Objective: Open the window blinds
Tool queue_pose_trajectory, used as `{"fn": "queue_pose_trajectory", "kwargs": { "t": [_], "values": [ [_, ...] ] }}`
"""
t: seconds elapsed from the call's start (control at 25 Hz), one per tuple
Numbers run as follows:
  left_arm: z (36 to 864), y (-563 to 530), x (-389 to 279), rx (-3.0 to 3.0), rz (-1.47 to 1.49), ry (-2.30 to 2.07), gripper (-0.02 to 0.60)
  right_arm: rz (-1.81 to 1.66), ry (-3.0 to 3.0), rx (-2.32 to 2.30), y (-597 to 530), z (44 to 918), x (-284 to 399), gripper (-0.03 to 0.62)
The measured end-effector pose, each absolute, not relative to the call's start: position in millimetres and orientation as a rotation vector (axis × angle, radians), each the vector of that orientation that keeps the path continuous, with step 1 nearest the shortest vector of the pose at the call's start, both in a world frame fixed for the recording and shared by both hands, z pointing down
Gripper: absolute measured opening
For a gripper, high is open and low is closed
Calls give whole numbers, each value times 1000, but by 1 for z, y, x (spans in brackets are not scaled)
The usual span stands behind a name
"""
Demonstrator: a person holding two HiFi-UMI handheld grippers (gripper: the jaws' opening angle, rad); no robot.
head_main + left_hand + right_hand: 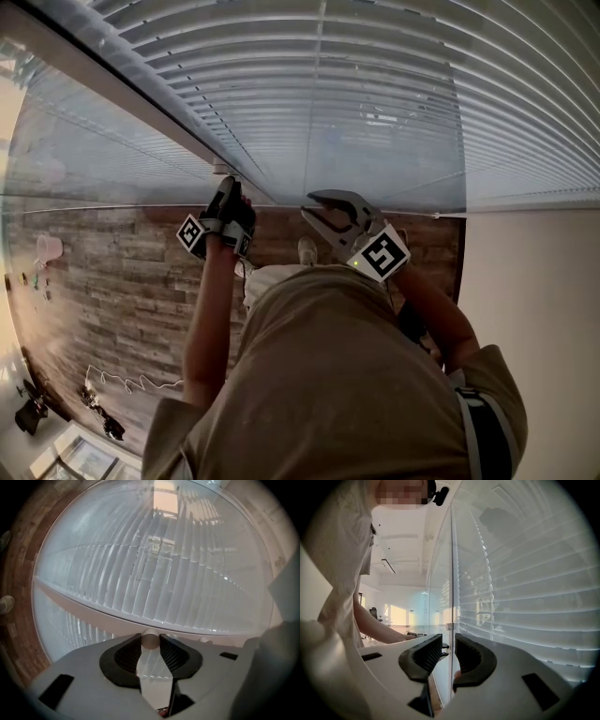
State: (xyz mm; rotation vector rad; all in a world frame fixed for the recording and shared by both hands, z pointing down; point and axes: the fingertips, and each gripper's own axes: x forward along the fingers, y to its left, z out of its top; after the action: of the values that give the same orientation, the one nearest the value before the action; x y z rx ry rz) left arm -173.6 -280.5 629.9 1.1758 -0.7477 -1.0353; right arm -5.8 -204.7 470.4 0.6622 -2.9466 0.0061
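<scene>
left claw (150,638) around clear blind wand (152,670)

Your window blinds (375,103) are white, striped with thin grey shadow lines between the slats. Beneath the blinds, the floor (122,281) shows brown planks in mixed weathered tones. The wand (150,639) is milky white. Your left gripper (228,187) and right gripper (449,651) are light grey with black ribbed pads and black-and-white marker squares. Your shirt (328,375) is khaki.

Below me lies a brown plank floor (122,300), a thin white cable (131,382) trailing over it. A plain pale wall (534,309) stands at my right; warm sunlight patches (398,615) glow beyond the glass (438,573).
</scene>
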Motion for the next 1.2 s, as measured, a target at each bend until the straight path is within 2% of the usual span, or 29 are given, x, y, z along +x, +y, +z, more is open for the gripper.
{"fn": "queue_pose_trajectory", "kwargs": {
  "t": [0.16, 0.52, 0.64, 0.72, 0.76, 0.88, 1.08, 1.2],
  "values": [
    [622, -280, -171, 1510, -693, -1026, 133, 7, -2948, 660, -201, 470, -5, 87],
    [617, -281, -164, 2120, 575, -1775, 133, 20, -2937, 662, -202, 466, -1, 87],
    [621, -279, -161, 2174, 821, -1877, 133, 8, -2936, 656, -201, 467, -2, 87],
    [617, -277, -161, 2182, 766, -1862, 135, 13, -2935, 650, -200, 465, -3, 87],
    [615, -276, -163, 2163, 665, -1839, 155, 17, -2935, 648, -199, 465, -3, 87],
    [617, -272, -174, 1980, 203, -1682, 211, 9, -2941, 636, -198, 465, -3, 87],
    [615, -280, -175, 1634, -512, -1249, 213, 26, -2947, 626, -202, 462, -8, 87],
    [619, -280, -170, 1581, -612, -1186, 212, 18, -2947, 614, -198, 467, -8, 87]
  ]
}}
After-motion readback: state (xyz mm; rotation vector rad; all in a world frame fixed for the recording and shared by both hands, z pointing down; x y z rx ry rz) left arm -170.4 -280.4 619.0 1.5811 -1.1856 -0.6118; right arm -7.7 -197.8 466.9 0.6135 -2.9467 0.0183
